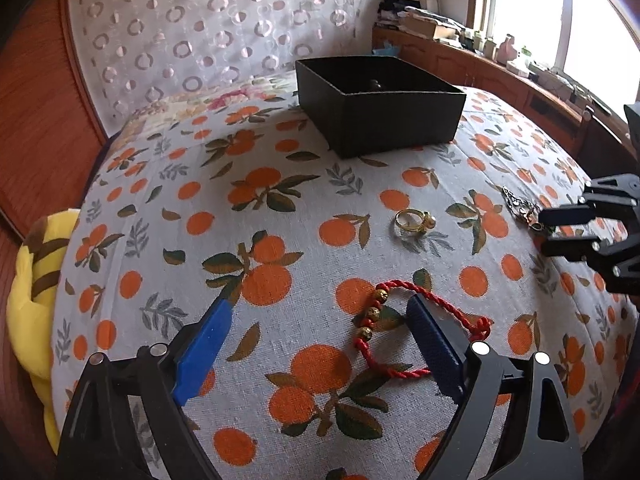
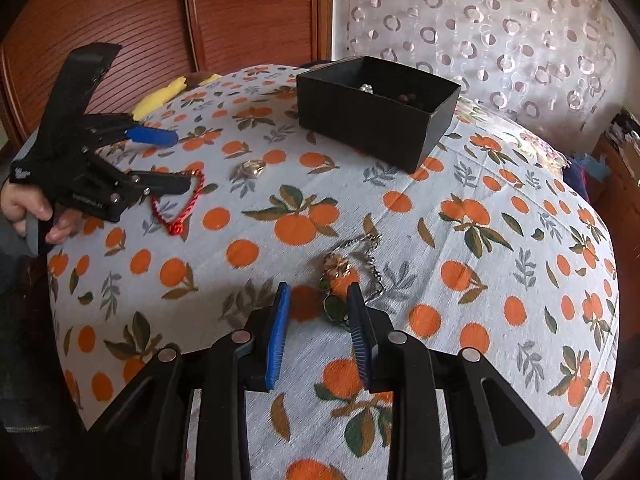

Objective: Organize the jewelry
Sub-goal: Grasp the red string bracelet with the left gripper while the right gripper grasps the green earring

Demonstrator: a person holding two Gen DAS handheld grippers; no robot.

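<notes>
My left tongs (image 1: 316, 324) wide apart over red bracelet (image 1: 404, 332), well short of black box (image 1: 380, 112). Right tongs (image 2: 320, 300) part-open, straddling necklace (image 2: 344, 280), unclamped. Next, I judge: close, lift, carry to box.

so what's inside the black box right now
From the right wrist view, the black box holds a small silvery piece and some dark brownish beads near its far wall. The near walls hide the rest of its floor, so more may lie there.
</notes>
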